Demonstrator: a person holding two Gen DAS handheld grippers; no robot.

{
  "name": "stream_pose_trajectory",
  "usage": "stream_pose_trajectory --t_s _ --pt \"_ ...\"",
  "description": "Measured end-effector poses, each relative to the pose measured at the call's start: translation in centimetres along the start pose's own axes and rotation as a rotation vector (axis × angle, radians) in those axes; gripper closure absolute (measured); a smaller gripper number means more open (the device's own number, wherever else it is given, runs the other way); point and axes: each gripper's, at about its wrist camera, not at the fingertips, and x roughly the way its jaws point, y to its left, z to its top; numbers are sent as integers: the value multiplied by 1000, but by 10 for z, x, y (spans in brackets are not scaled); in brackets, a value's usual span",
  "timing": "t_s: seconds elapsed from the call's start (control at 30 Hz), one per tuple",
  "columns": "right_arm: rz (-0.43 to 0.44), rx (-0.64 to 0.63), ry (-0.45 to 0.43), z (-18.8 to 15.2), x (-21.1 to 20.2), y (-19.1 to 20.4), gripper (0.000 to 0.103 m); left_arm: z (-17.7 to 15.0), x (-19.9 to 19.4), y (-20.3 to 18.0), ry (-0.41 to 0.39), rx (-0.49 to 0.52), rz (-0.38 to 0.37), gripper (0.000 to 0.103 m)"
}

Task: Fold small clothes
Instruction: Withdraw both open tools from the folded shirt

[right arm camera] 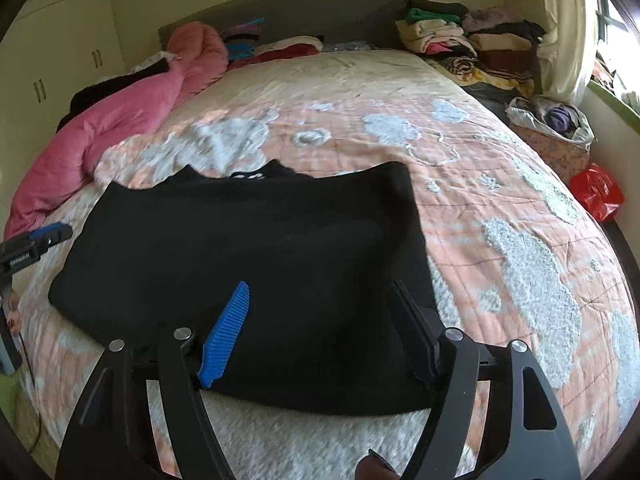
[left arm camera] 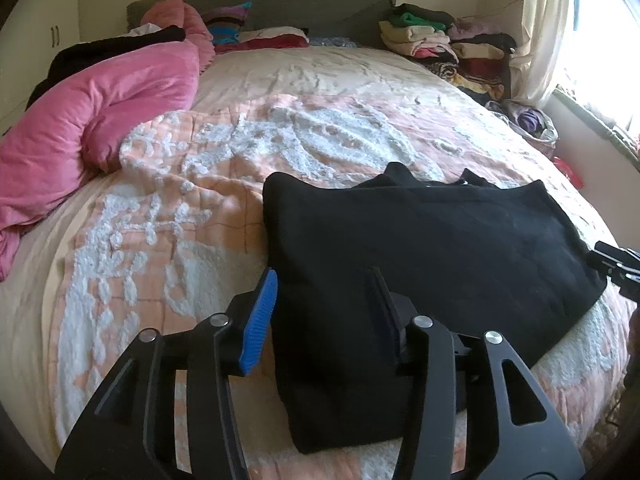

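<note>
A black garment lies folded flat, as a wide rectangle, on the peach and white bedspread. My left gripper hovers over the garment's near left corner, jaws open, blue pad clear of the cloth. In the right wrist view the same garment spreads ahead, and my right gripper stands open over its near right part with nothing pinched. Each gripper shows at the edge of the other's view: the right gripper beside the garment's right edge, the left gripper at its left.
A pink duvet is bunched along the bed's left side. Stacks of folded clothes fill the far right corner by the headboard. Right of the bed sit a bag of clothes and a red bag. Cupboards stand at the left.
</note>
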Motion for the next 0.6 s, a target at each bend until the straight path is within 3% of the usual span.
stream_pose_trajectory --t_s 0.2,0.33,0.5,0.6 --pt "-8 -25 52 -12 6 7 28 -6 -2 -5 27 -5 -26 60" --pt "-34 1 121 -26 18 2 28 -20 9 -5 102 -17 -34 56" --pt "-30 5 119 -34 14 4 26 -33 15 0 148 -37 -32 50" --pt "-16 6 105 -35 8 8 18 -35 9 6 148 -62 -62 45"
